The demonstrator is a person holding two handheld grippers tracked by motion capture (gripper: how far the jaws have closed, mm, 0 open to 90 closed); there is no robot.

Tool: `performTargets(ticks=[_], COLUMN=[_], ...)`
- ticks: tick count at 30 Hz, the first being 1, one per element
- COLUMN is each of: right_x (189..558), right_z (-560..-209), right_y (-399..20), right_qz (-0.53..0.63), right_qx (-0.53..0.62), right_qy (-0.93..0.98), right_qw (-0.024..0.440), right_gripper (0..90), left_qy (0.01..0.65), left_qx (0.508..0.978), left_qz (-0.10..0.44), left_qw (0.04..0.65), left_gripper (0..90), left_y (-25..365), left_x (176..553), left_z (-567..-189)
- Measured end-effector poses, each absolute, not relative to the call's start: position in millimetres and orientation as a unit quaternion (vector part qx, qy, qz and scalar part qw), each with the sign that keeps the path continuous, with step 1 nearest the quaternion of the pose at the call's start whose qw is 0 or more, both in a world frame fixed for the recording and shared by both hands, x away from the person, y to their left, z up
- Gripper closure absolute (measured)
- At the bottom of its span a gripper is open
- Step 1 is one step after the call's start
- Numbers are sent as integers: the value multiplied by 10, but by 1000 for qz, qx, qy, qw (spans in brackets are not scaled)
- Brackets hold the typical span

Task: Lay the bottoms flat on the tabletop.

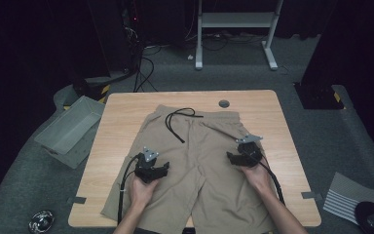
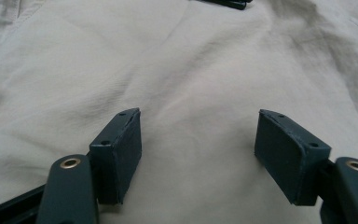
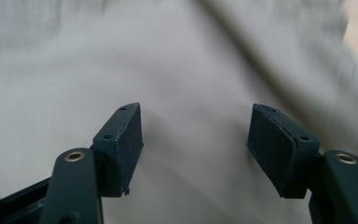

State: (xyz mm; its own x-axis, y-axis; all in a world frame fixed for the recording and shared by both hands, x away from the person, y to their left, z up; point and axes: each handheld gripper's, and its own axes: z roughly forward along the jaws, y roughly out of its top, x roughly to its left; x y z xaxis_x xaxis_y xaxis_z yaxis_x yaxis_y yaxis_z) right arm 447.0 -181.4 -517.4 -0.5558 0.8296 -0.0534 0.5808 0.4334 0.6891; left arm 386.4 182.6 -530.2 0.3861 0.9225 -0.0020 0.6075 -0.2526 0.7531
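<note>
We see khaki shorts (image 1: 195, 161) spread flat mid-tabletop (image 1: 268, 105), waistband at 12 o'clock. Left claw (image 1: 164, 168) over the left leg, jaws wide apart, nothing between; cloth spreads toward its 12 o'clock. Right claw (image 1: 231, 157) at the shorts' 3 o'clock edge, jaws likewise gaping, gripping nothing.

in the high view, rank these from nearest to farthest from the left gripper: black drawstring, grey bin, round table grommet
From the left gripper:
1. black drawstring, lying on the shorts' waist, up and slightly right of it.
2. grey bin, on the floor off the table's left edge.
3. round table grommet, near the table's far edge, right of centre.
</note>
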Motion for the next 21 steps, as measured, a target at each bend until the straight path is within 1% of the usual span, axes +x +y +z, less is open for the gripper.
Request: performTargets(ticks=[2,4,11,15,18,19,21], right_x=[4444,4521,5111,5294,5197,5089,4824], right_z=[-5240,-5256,-5255,-5250,-5197,-5179,-5149], right_y=[-1892,-1911,-1883,-1843,-1814,-1814,-1832], right_qz=[342,346,343,336,318,328,344], right_qx=[438,439,447,462,468,460,444], right_qy=[809,805,801,794,797,797,800], right_qw=[191,199,205,208,211,211,212], right_gripper=[363,355,333,322,346,368,371], left_qy=[505,506,529,536,537,531,520], left_qx=[758,757,742,737,744,748,753], left_qz=[229,230,238,241,221,216,218], left_qw=[344,344,336,334,331,334,337], left_gripper=[315,311,308,305,321,325,332], left_y=[1812,1797,1795,1799,1809,1817,1834], left_x=[3910,3977,4373,4557,4478,4409,4238], left_z=[-5301,-5301,-5297,-5295,-5252,-5237,-5210])
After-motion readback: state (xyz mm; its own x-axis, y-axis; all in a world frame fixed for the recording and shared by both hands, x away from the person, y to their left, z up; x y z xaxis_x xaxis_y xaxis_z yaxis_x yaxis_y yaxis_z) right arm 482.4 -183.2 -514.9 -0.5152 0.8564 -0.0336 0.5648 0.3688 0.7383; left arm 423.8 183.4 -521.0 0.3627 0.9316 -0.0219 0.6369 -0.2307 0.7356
